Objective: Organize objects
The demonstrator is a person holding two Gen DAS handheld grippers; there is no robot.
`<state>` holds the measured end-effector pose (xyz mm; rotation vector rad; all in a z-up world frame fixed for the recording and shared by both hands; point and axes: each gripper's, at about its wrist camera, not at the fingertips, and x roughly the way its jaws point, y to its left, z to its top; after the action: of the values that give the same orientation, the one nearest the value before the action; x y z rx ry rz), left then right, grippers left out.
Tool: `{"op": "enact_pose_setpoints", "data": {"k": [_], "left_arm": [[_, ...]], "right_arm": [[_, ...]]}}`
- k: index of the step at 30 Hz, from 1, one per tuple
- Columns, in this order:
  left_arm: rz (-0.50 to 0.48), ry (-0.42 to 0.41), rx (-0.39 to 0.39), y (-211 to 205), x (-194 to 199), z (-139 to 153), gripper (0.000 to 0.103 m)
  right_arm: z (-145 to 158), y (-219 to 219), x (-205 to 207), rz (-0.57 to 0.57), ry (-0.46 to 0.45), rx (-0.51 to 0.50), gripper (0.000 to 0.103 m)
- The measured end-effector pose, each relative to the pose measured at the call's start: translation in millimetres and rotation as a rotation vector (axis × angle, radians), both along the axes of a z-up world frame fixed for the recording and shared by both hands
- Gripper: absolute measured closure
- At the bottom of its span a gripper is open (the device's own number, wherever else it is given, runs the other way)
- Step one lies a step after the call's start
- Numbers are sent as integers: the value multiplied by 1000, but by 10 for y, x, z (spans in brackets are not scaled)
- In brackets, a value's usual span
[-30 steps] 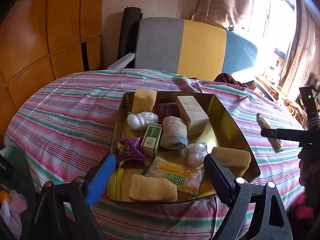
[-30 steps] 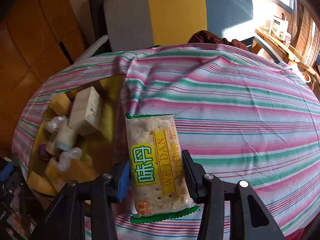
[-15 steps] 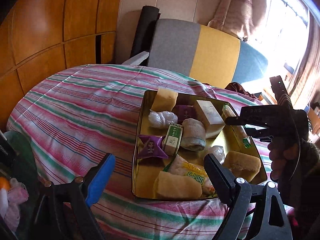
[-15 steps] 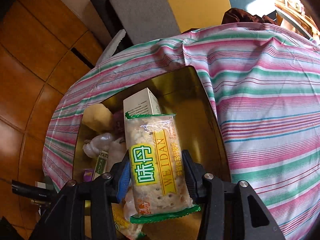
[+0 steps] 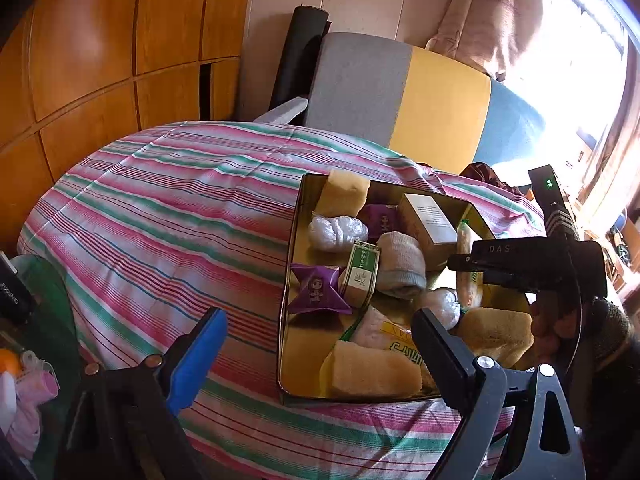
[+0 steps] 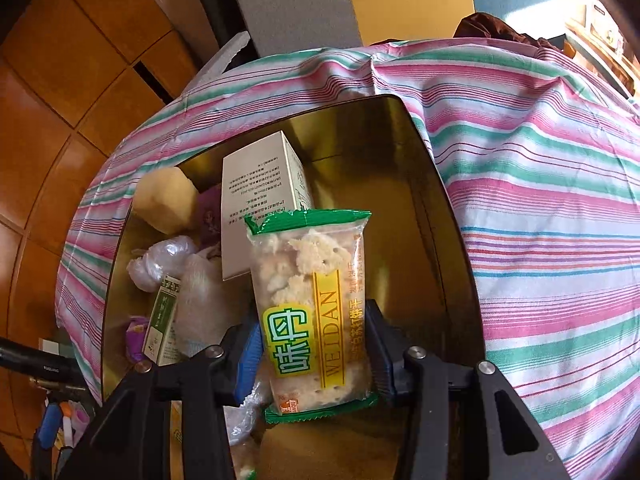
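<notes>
Right gripper (image 6: 312,344) has moved from over the striped surface (image 6: 540,184) to above the gold tray (image 6: 404,184), fingers clamped on the cracker packet (image 6: 312,304). Left gripper (image 5: 320,344) wide open, empty, shifted left.

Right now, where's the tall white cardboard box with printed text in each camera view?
Left wrist view: the tall white cardboard box lies at the far right of the gold metal tray, right of centre.
Right wrist view: the box is centre-left, behind the held cracker packet.
Shared landmark: the grey-and-yellow chair back.
</notes>
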<state>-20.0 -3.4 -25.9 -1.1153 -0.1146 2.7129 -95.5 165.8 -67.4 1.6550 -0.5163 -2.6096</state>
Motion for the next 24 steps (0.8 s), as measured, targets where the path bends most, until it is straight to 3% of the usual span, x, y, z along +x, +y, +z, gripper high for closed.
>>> {"op": "enact_pose_setpoints", "data": {"k": [7, 10, 17, 24], "left_arm": [[44, 30, -37, -34, 20, 64, 3], [49, 32, -49, -34, 33, 78, 2], [61, 43, -74, -24, 95, 114, 0], [78, 54, -99, -2, 174, 167, 0]], "right_arm": [[-17, -101, 29, 36, -28, 129, 56], [7, -97, 54, 41, -17, 137, 54], [267, -101, 227, 46, 81, 177, 52], [529, -257, 554, 60, 205, 288, 51]]}}
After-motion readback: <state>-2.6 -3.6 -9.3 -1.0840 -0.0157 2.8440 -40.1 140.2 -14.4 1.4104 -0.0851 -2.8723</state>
